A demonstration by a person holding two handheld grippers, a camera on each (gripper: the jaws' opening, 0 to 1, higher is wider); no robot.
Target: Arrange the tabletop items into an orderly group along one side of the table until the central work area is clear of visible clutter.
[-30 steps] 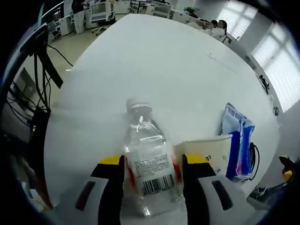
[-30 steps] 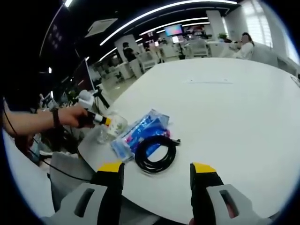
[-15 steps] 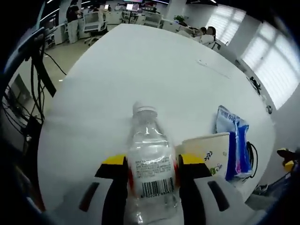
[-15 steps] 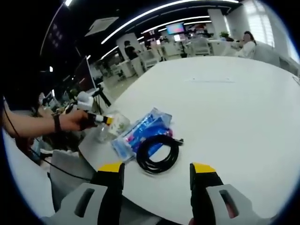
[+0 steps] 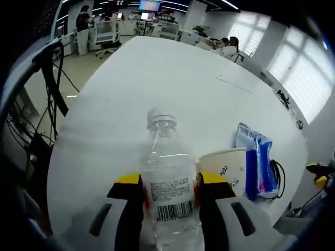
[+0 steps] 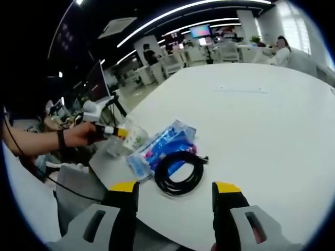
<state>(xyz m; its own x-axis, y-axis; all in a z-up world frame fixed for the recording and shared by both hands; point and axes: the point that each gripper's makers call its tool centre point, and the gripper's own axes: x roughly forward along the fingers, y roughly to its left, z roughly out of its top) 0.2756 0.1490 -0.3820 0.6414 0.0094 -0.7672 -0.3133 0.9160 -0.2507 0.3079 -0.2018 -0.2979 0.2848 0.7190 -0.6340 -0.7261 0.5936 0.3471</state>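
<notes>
Gripping clear bottle (image 5: 168, 193), left tool (image 5: 168, 184)

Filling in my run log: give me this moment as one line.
left gripper: shut on water bottle | right gripper: open, over table edge | beside bottle: paper cup, blue packet, black cable

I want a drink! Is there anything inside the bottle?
The clear bottle, gripped by the left tool, looks see-through all the way up; no coloured drink shows. Its white label hides part of the middle, and clear water cannot be ruled out.
</notes>
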